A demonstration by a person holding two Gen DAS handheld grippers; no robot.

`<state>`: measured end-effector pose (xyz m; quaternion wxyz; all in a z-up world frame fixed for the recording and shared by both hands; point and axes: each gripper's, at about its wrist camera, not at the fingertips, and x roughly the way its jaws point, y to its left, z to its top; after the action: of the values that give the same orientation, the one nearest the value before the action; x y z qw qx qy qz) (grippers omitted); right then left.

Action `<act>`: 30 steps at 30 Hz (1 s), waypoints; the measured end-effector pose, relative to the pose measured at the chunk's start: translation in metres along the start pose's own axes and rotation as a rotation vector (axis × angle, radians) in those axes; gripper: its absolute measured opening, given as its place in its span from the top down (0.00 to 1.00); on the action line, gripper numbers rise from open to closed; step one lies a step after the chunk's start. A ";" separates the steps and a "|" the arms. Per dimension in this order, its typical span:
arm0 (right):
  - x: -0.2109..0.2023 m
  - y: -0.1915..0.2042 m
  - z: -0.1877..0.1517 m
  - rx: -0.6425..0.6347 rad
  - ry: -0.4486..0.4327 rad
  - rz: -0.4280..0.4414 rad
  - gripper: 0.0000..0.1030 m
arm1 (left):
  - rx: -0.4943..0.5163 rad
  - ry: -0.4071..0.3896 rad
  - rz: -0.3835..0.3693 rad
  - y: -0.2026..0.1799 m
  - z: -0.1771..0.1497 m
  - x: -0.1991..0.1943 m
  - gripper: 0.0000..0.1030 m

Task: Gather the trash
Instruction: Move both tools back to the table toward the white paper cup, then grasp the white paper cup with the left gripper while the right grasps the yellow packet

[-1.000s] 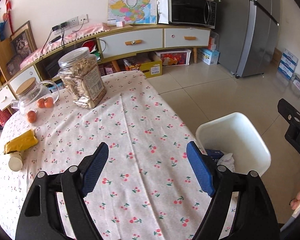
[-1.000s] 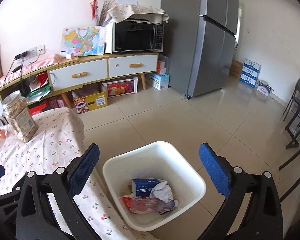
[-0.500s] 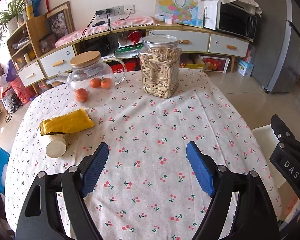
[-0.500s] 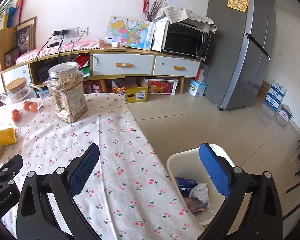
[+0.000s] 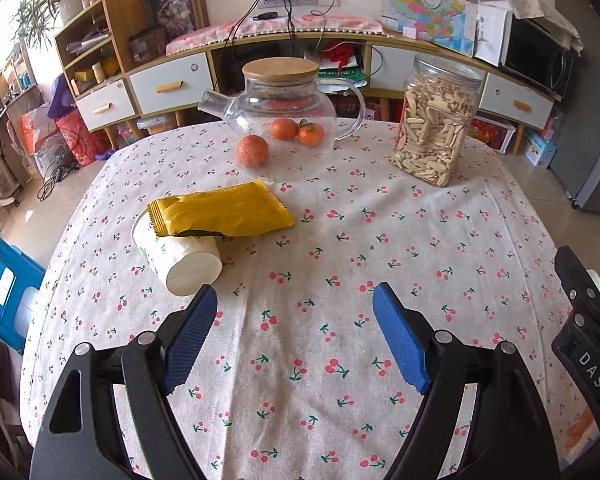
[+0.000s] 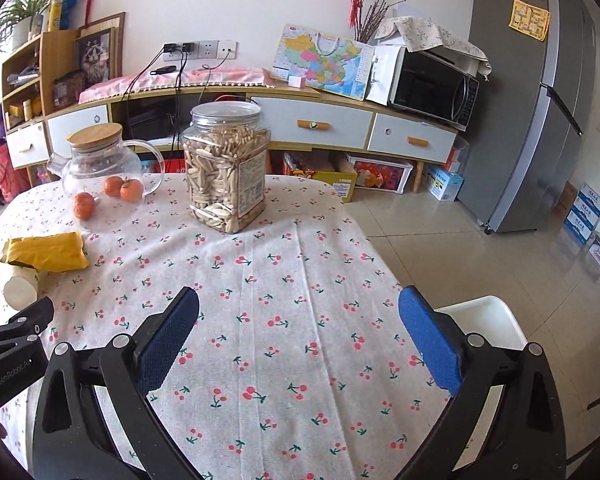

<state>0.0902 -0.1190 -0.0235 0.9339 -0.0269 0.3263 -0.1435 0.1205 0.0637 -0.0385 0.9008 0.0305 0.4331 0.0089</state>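
A yellow snack wrapper (image 5: 224,211) lies on the cherry-print tablecloth (image 5: 340,240), resting on a tipped-over white paper cup (image 5: 180,258). Both also show in the right wrist view, the wrapper (image 6: 46,256) and the cup (image 6: 20,290) at far left. My left gripper (image 5: 296,304) is open and empty, hovering just right of the cup. My right gripper (image 6: 298,316) is open and empty over the table's right part. The white trash bin (image 6: 488,320) stands on the floor off the table's right edge, its contents hidden.
A glass teapot (image 5: 284,108) with tangerines (image 5: 252,150) and a jar of seeds (image 5: 436,124) stand at the table's far side. A blue stool (image 5: 0,284) is left of the table. A sideboard, microwave and fridge (image 6: 540,100) line the wall.
Both grippers swung left from the bin toward the table. The left view now centres on the wrapper and cup, which are much closer. The bin has slid to the right edge.
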 end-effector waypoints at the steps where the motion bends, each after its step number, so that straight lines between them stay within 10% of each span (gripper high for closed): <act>1: 0.002 0.005 0.000 -0.008 0.003 0.006 0.07 | -0.009 0.011 0.011 0.006 0.001 0.005 0.24; 13: 0.026 0.033 -0.003 -0.047 0.048 0.039 0.07 | -0.145 0.104 0.123 0.071 0.019 0.066 0.24; 30: 0.041 0.044 -0.004 -0.062 0.083 0.099 0.07 | -0.251 0.150 0.036 0.104 0.031 0.104 0.37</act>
<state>0.1293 -0.0888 -0.0578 0.9242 -0.0338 0.3701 -0.0879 0.2104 0.1701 -0.0940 0.8622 -0.0753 0.4942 0.0815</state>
